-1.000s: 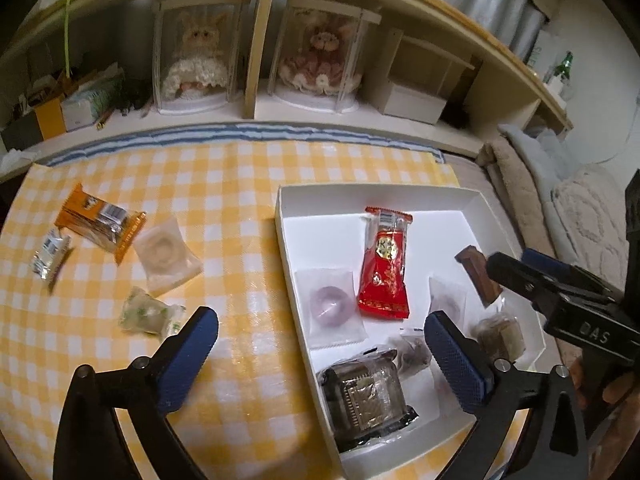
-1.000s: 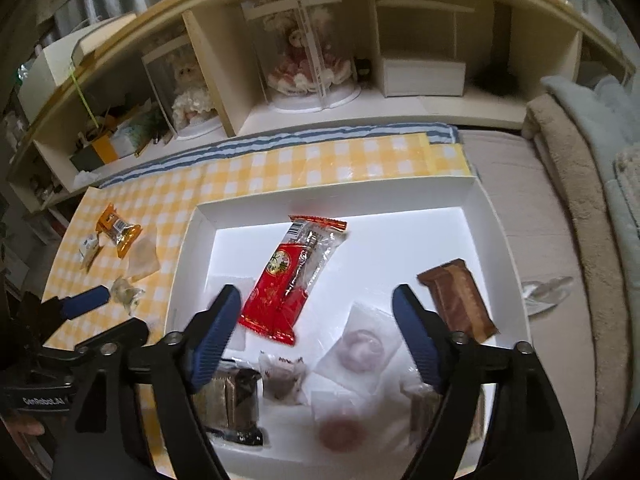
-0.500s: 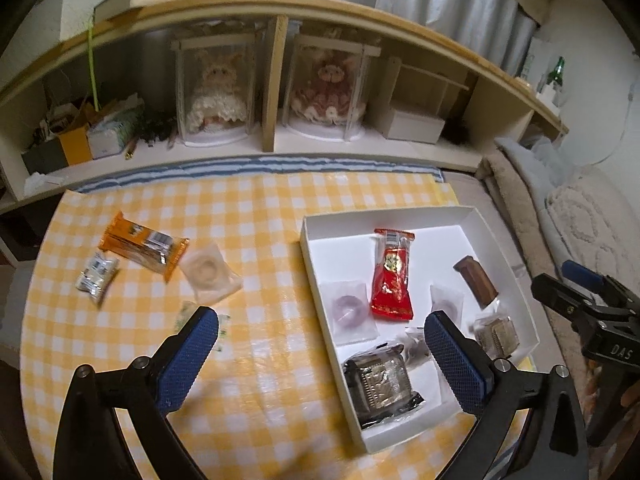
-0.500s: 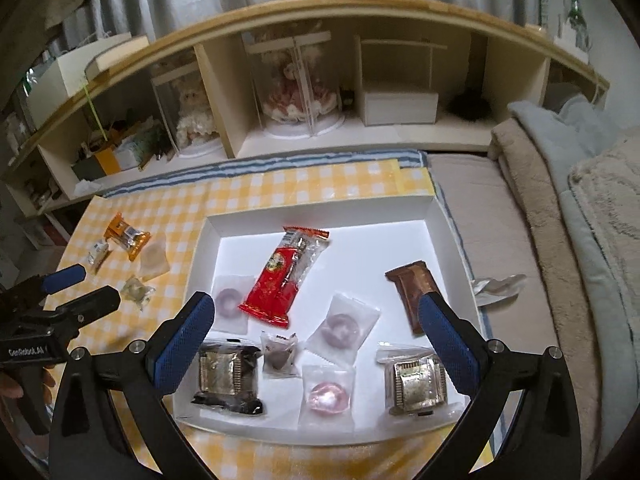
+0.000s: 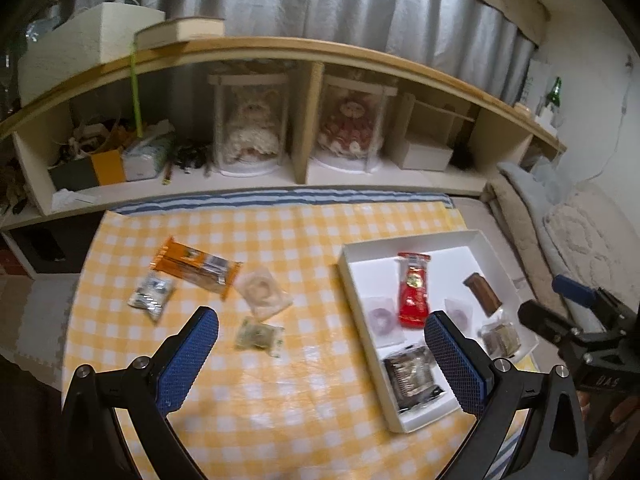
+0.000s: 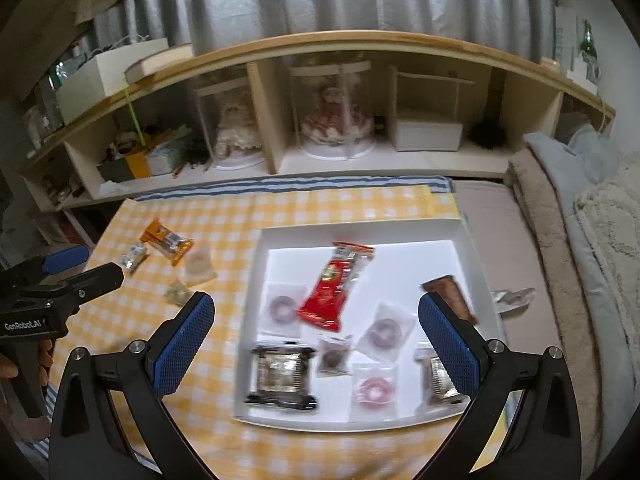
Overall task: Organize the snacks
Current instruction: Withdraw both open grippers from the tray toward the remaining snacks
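We see a glossy yellow-checked cloth [image 5: 304, 380] on the table, catching glare, and a matt white cardboard box [image 6: 472, 264]. The red packet [image 6: 334, 286] and orange packet [image 5: 194, 266] look like shiny plastic film. Our fingers [image 5: 188, 364] carry rough, dimpled blue pads on matt black plastic; the shelf [image 6: 360, 42] is pale wood.

Black gripper [image 6: 316, 344] frames, blue textured pads [image 6: 182, 344], silver screws.

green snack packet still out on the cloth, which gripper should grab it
Left. The left gripper is open, empty and aimed almost at the green snack packet. The right gripper is open over the white box.
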A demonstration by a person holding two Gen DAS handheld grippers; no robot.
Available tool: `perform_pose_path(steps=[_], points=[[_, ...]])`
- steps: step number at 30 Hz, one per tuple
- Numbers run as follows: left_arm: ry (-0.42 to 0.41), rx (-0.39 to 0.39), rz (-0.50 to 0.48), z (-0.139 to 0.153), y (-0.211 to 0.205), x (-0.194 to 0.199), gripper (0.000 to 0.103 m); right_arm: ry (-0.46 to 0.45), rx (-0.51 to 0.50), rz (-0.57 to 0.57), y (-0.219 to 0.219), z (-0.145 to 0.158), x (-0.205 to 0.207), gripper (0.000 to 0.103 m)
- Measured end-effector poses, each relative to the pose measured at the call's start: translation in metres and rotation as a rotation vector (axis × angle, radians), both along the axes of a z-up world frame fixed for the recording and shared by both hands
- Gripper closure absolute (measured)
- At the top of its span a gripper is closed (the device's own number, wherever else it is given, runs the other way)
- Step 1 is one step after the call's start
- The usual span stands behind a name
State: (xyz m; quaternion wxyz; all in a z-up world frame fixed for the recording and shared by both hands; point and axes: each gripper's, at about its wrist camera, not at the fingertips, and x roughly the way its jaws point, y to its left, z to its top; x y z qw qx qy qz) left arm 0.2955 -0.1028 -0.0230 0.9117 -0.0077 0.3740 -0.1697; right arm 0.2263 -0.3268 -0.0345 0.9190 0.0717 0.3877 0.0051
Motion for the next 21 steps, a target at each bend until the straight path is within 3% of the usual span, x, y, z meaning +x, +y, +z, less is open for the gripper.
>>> perform_pose_path(steps=[11, 17, 21], points=[[-0.014, 0.018, 0.1, -0.004, 0.082, 0.0, 0.0, 0.016, 0.016, 0.082, 0.071, -0.012, 0.015, 0.0], [-0.035, -0.017, 0.153, -0.017, 0.13, 0.013, 0.0, -0.006, 0.027, 0.148, 0.107, -0.028, 0.026, 0.0], [-0.076, 0.1, 0.198, -0.029, 0.149, 0.03, 0.0, -0.029, 0.004, 0.206, 0.128, -0.041, 0.04, 0.0]])
